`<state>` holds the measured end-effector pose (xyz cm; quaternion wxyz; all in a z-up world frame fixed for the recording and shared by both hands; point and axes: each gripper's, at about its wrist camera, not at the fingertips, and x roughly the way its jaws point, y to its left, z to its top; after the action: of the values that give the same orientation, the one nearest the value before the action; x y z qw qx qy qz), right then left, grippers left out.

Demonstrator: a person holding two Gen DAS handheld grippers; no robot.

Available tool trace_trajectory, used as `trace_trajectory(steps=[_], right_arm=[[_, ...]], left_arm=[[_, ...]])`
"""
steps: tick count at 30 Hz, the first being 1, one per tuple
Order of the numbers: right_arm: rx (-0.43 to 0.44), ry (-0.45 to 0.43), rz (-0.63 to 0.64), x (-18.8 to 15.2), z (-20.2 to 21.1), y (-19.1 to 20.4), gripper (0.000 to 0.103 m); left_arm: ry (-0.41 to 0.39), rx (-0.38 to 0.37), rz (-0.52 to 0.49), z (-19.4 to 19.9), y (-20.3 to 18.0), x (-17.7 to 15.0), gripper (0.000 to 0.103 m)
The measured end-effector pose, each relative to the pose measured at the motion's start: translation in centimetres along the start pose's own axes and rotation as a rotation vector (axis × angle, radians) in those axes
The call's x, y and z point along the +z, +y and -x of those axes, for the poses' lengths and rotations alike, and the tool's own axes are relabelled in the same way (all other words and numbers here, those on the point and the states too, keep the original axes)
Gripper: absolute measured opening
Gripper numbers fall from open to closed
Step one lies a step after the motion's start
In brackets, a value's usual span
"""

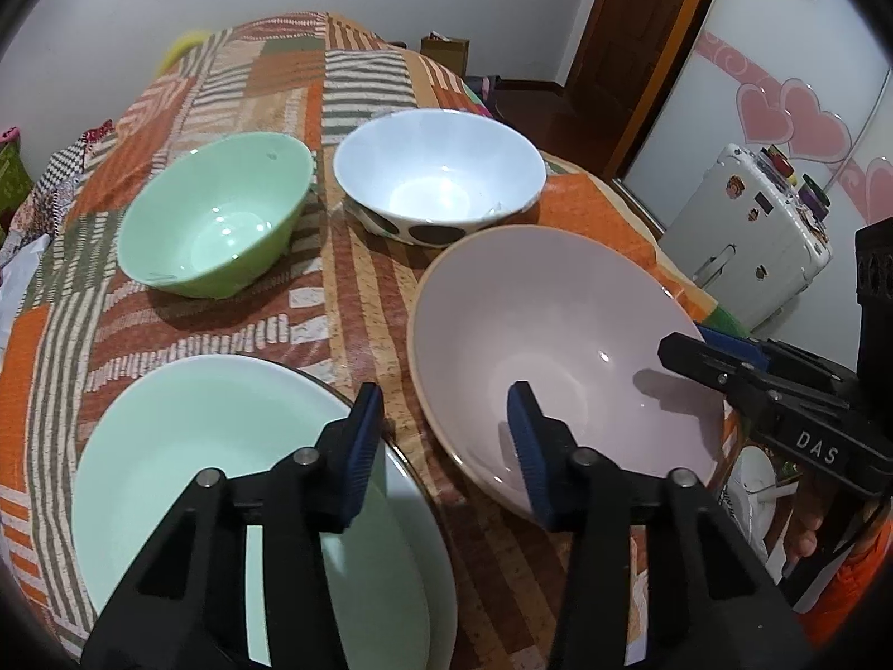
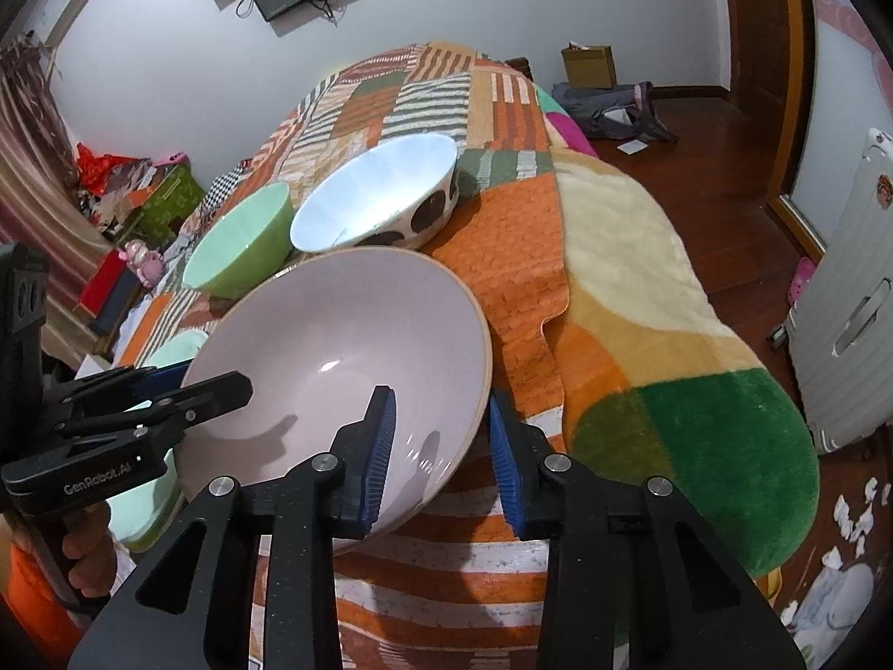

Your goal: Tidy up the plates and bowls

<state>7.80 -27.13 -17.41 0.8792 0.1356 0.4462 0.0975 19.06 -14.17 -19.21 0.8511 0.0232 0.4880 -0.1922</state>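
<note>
A large pale pink bowl [image 1: 563, 357] sits tilted on the patterned blanket; in the right wrist view the pink bowl [image 2: 346, 357] has its near rim between my right gripper's [image 2: 441, 458] open jaws, which straddle it without closing. My left gripper [image 1: 443, 446] is open, its left finger over the mint green plate [image 1: 234, 474] and its right finger over the pink bowl's left rim. A green bowl [image 1: 217, 218] and a white bowl with dark spots [image 1: 438, 173] stand further back. The right gripper [image 1: 742, 374] shows at the pink bowl's right edge.
The bed's patterned blanket [image 1: 335, 301] bears everything. A fleece blanket [image 2: 670, 335] hangs over the right edge. A white suitcase [image 1: 748, 234] stands on the wooden floor to the right. Clutter [image 2: 128, 212] lies at the bed's far left.
</note>
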Motion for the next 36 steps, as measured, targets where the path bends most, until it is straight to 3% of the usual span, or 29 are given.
trace_trajectory(steps=[7,19,36], right_arm=[[0.018,0.046,0.000,-0.4,-1.2,0.2,0.027],[-0.001,0.011,0.005,0.0,0.0,1.0,0.026],[0.032,-0.073,0.100,1.3,2.1,7.1,0.026]], left_arm=[[0.049,-0.033,-0.004,-1.4,-0.6,-0.1,0.030],[0.051,-0.024,0.001,-0.9,-1.0,-0.5,0.030],[-0.094,-0.012,0.046,6.2,1.8,-1.3,0.030]])
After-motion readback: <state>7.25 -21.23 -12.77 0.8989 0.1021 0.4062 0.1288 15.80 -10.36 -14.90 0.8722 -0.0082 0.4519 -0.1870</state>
